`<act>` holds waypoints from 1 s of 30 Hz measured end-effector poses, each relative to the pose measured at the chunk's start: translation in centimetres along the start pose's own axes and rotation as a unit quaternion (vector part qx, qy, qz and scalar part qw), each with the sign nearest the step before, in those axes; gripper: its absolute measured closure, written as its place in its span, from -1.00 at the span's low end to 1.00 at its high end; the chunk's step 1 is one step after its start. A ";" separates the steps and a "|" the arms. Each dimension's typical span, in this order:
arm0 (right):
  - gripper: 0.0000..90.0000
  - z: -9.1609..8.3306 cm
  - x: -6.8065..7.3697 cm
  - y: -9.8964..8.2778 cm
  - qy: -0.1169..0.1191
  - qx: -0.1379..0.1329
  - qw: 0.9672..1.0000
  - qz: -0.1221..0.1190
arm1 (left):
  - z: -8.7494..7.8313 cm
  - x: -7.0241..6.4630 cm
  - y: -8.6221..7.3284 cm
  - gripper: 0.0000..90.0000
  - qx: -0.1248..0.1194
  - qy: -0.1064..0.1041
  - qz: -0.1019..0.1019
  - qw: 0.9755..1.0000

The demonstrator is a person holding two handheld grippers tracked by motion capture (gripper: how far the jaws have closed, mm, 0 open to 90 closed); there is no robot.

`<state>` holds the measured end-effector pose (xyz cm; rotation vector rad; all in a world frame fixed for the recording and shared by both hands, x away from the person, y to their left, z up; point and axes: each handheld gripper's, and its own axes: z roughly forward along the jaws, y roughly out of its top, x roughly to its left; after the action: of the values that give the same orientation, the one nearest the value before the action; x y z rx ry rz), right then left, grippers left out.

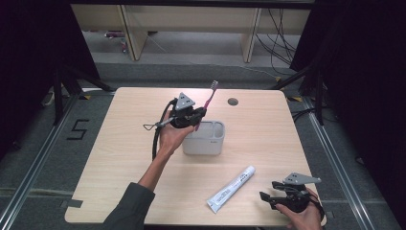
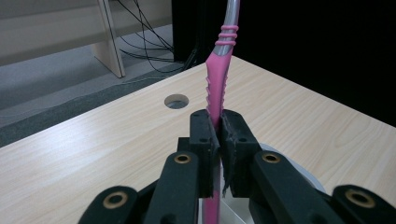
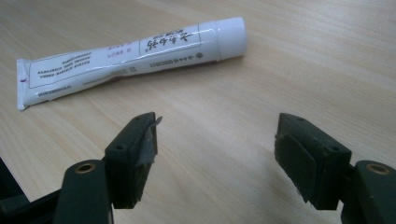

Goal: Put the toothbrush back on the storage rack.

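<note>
Toothbrush, pink, stands nearly upright in the clenched left gripper, its lower end directly above the white holder on the counter. Right gripper rests released beside the toothpaste tube.

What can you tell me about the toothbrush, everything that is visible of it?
The toothbrush has a pink handle with ribbed edges that looks like plastic or rubber, a grey neck with pink rings, and a bristle head at the top. It stands nearly upright, leaning a little to the right in the high view, head up. The left gripper is shut on its handle and holds it in the air above the white holder. Its lower end points down toward the holder; whether it touches the holder I cannot tell.
</note>
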<state>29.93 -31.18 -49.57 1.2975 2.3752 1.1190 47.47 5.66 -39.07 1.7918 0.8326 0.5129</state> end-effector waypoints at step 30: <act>-0.32 0.1 -0.1 0.0 0.004 -0.001 1.000 -0.001 | -1.3 2.8 -2.3 0.85 -0.026 0.030 -0.035 0.999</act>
<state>29.99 -31.19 -49.67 1.2922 2.3802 1.1286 47.72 9.04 -40.85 1.7003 0.9124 0.5406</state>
